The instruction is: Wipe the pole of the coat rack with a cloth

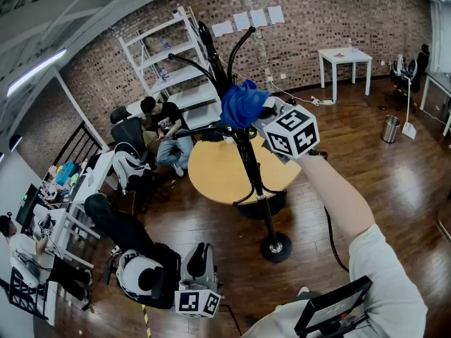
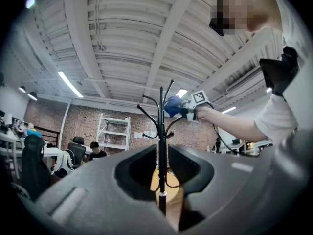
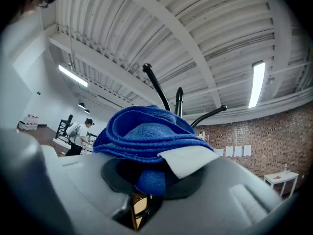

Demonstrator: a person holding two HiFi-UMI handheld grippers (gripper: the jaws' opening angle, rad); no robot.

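Note:
The black coat rack (image 1: 246, 153) stands on a round base (image 1: 275, 247) on the wood floor, its hooks curving out at the top. My right gripper (image 1: 259, 115) is raised to the upper pole and shut on a folded blue cloth (image 1: 242, 104), which presses against the pole just under the hooks. In the right gripper view the cloth (image 3: 142, 131) bulges out of the jaws, with the pole tip (image 3: 179, 99) behind it. My left gripper (image 1: 199, 253) hangs low near the floor, apart from the rack, shut and holding nothing. It looks up at the pole (image 2: 161, 131).
A round yellow table (image 1: 215, 174) stands right behind the rack. White shelving (image 1: 165, 51) and a seated person (image 1: 165, 125) are behind it. Office chairs (image 1: 144, 273) and desks crowd the left. A white table (image 1: 345, 56) and a bin (image 1: 390, 129) stand at the right.

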